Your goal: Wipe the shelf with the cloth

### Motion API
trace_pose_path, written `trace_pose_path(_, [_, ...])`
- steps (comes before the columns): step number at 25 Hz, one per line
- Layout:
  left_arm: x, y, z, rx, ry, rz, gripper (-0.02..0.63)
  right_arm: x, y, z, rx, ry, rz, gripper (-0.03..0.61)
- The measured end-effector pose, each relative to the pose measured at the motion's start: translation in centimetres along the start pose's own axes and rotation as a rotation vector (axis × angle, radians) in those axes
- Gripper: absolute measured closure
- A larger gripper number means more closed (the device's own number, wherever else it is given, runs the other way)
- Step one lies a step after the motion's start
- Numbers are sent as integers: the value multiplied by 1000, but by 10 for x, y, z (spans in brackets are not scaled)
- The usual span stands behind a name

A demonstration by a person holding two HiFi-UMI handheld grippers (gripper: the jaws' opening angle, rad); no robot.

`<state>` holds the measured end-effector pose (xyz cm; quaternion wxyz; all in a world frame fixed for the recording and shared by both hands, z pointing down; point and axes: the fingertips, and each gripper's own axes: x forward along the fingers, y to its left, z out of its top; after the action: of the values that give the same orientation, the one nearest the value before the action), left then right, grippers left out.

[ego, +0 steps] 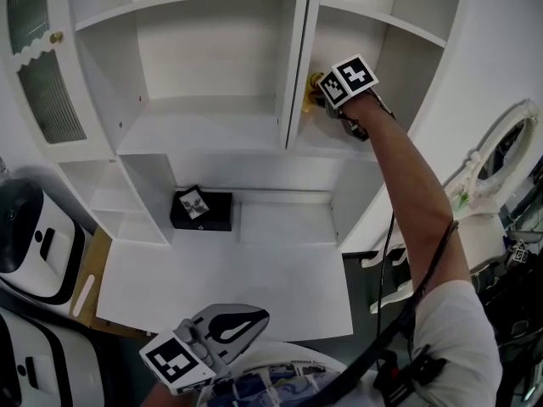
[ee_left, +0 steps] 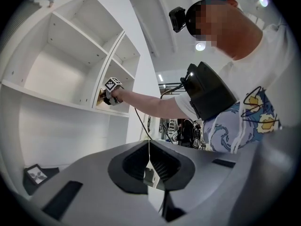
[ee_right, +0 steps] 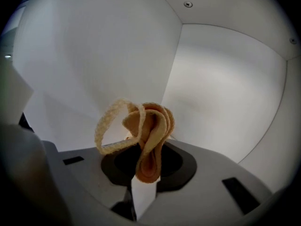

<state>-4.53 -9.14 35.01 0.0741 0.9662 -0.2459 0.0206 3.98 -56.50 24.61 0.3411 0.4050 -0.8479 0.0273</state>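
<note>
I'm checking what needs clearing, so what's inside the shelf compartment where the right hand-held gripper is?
Only the right hand-held gripper, shut on a yellow cloth, in front of bare white walls. The spot of shelf under the cloth is covered by the gripper itself.

At your lower left, a small black box point(ego: 201, 209) with a white picture on top sits at the back of the white table point(ego: 254, 291). Left of you stand white-and-black machines point(ego: 34, 240) and a ribbed-glass door point(ego: 47, 91) with a brass knob point(ego: 56, 37).
</note>
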Motion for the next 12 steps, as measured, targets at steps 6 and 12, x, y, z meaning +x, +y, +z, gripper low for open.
trace_pose_path(6, [-4, -4, 1, -10, 7, 6, 600, 15, 3, -8, 21, 25, 16, 494])
trace_pose_path(12, [-3, -3, 0, 11, 1, -1, 600, 7, -30, -31, -62, 115, -137, 494])
